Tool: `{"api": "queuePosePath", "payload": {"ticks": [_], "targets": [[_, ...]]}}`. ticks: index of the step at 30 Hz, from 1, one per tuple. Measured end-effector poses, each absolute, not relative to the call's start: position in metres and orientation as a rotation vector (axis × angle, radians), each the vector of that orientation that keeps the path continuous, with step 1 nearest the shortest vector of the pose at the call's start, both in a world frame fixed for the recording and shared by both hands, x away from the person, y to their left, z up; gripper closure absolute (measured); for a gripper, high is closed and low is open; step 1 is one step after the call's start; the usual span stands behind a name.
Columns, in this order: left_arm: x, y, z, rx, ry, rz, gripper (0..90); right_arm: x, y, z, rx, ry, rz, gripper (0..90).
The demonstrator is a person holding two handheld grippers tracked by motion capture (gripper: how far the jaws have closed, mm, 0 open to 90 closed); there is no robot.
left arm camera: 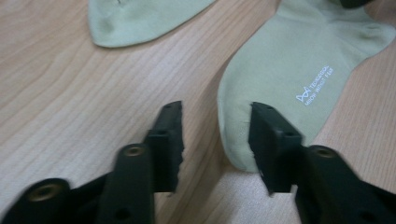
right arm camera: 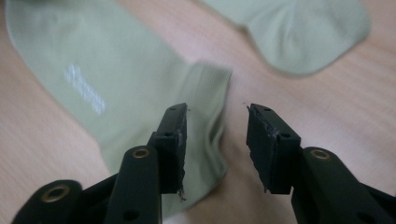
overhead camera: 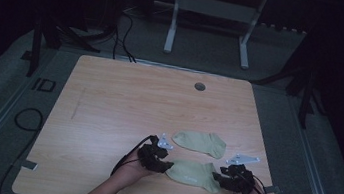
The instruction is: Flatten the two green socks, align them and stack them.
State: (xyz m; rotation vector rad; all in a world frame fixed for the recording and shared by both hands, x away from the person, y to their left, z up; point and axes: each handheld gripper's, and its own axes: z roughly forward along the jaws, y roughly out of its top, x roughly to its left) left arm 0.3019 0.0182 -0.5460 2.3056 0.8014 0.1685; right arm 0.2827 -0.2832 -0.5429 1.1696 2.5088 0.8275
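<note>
With both jaws parted and empty, I should centre my left gripper (left arm camera: 215, 140) on the toe and my right gripper (right arm camera: 217, 140) on the cuff of the nearer pale green cotton sock (overhead camera: 193, 173), then pinch evenly.

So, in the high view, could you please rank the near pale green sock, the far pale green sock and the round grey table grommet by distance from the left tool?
1. Near pale green sock: right beside the left tool.
2. Far pale green sock: just beyond, to the right.
3. Round grey table grommet: far side of the table.
</note>
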Motion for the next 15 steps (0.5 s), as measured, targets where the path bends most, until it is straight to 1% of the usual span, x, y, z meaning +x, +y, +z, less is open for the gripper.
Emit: {"api": "queuePosePath", "payload": {"ticks": [2, 4, 6, 7, 9, 12, 15], "targets": [[0.302, 0.016, -0.549, 2.334, 0.792, 0.169, 64.0, 0.280, -0.283, -0.548, 1.158, 2.505, 0.780, 63.0], [0.301, 0.014, -0.552, 2.361, 0.791, 0.176, 69.2, 0.278, -0.283, -0.549, 1.168, 2.504, 0.786, 71.1], [0.302, 0.013, -0.555, 2.366, 0.786, 0.149, 75.9, 0.277, -0.282, -0.549, 1.153, 2.505, 0.781, 81.8], [0.303, 0.013, -0.556, 2.358, 0.789, 0.128, 80.4, 0.276, -0.280, -0.550, 1.141, 2.502, 0.775, 85.0], [0.304, 0.012, -0.555, 2.360, 0.792, 0.127, 87.5, 0.277, -0.278, -0.550, 1.138, 2.495, 0.769, 85.9], [0.307, 0.010, -0.549, 2.355, 0.778, 0.146, 88.4, 0.279, -0.278, -0.545, 1.149, 2.483, 0.787, 86.2], [0.314, 0.011, -0.539, 2.332, 0.788, 0.192, 88.5, 0.286, -0.281, -0.536, 1.157, 2.451, 0.806, 86.2]]}}
